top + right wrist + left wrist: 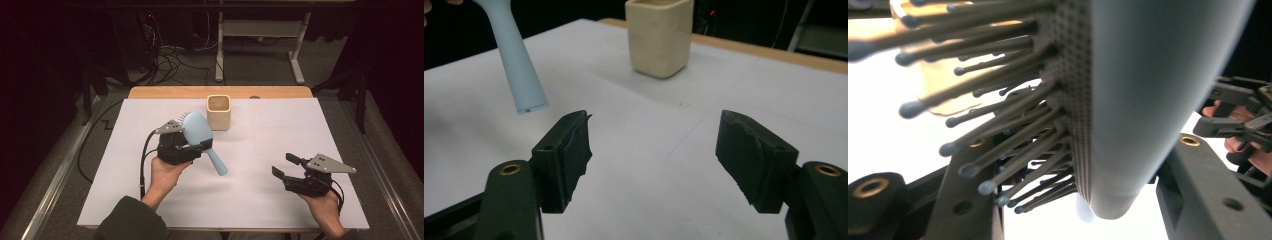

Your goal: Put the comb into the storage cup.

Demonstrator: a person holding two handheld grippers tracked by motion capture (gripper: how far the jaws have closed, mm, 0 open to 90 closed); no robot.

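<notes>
Two hand-held grippers are at work over the white-covered table (260,200). The left hand-held gripper (202,145) is clamped on a light blue hairbrush (200,132), gripping it at the head where it narrows toward the handle; the brush is lifted off the table, its head pointing up and away and its handle slanting down toward the person's right. In the left gripper view the bristles (998,125) stick out to the left of the brush's smooth back, with a jaw on either side. The right hand-held gripper (286,166) sits well apart from the brush, low over the table's right half, with its jaws spread wide and nothing between them. A cream square cup (219,112) stands upright near the table's far edge, just beyond the brush head.
</notes>
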